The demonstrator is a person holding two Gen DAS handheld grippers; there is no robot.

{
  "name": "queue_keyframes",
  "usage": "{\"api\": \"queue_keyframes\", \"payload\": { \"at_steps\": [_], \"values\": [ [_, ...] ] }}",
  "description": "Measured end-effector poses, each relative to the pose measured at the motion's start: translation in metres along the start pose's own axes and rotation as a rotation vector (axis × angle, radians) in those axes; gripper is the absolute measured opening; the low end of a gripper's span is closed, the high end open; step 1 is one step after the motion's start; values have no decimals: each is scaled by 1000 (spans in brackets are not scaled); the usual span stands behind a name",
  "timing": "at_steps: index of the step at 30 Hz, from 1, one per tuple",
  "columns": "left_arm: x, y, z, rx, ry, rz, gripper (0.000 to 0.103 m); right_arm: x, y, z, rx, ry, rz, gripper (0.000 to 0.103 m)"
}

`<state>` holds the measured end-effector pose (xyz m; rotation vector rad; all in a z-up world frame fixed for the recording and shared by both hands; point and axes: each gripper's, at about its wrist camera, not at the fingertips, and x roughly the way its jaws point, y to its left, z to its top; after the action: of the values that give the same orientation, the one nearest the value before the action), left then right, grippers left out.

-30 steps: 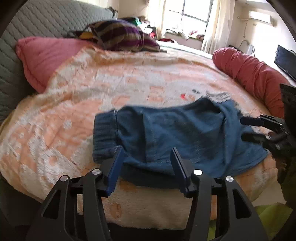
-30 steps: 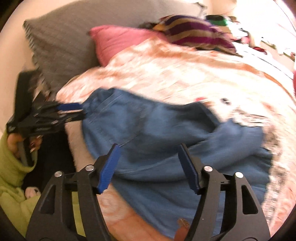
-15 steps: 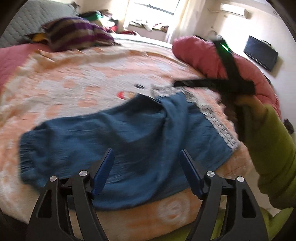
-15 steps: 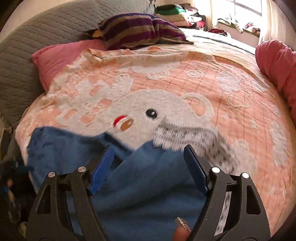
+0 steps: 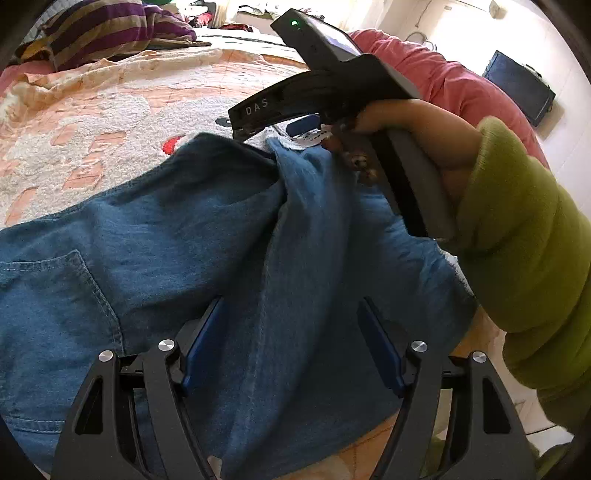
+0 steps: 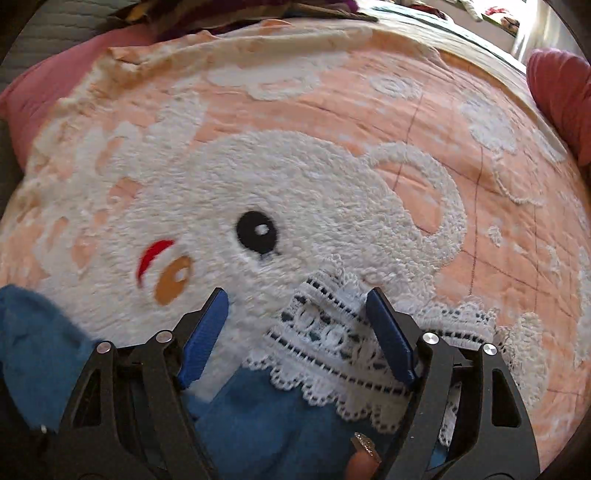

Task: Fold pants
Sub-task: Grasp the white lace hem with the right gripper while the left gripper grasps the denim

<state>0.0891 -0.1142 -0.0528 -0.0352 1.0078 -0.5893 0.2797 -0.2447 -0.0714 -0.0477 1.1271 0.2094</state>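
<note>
Blue denim pants (image 5: 166,236) lie spread on a peach blanket with a white bear (image 6: 295,166); a back pocket shows at the left. My left gripper (image 5: 291,301) hovers open just above the middle of the pants, nothing pinched. In the left wrist view a hand in a green sleeve (image 5: 517,240) holds the black body of the right gripper (image 5: 332,81) at the pants' far end. My right gripper (image 6: 296,293) points down at the white lace hem (image 6: 332,339). Its jaws are closing with the lace between them, pads apart from it.
A long pink bolster (image 5: 443,85) lies along the bed's far right side. A striped cushion (image 5: 110,29) and a pink pillow (image 6: 37,96) sit near the grey headboard. A dark screen (image 5: 517,88) stands beyond the bed. The bed's edge runs just below the pants.
Both grippers have swung across and dipped closer to the pants. The right one left the blue fabric and now straddles the lace hem. The left one now looks along the legs.
</note>
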Motion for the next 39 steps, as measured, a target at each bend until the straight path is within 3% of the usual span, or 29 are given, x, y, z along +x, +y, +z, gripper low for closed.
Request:
{"api": "queue_keyframes", "payload": {
  "at_steps": [2,5,14,19,22,23,24,30,39],
  "values": [
    [-2,0,-1,3,-7,-2,71,-2,-3,0,-5,-25,-20,36],
    [-3,1,-2,-7,-15,-10,71,-16,-8,-5,-14,-69,3,11],
    [-18,6,-7,7,-63,22,70,-93,-57,-49,100,-229,64,7],
    [-17,5,-10,35,-75,66,47,-146,-86,-94,170,-296,62,7],
    [-17,-3,-11,76,-81,77,21,-162,-97,-117,212,-307,68,7],
    [-18,-6,-10,91,-84,86,8,-166,-100,-124,222,-306,68,7],
    [-16,-6,-9,105,-88,97,4,-172,-104,-135,235,-304,69,7],
    [-37,-16,-15,177,-129,116,3,-191,-113,-190,305,-271,92,7],
    [-54,-17,-37,208,-127,129,3,-186,-108,-251,392,-177,122,7]
  ]
}}
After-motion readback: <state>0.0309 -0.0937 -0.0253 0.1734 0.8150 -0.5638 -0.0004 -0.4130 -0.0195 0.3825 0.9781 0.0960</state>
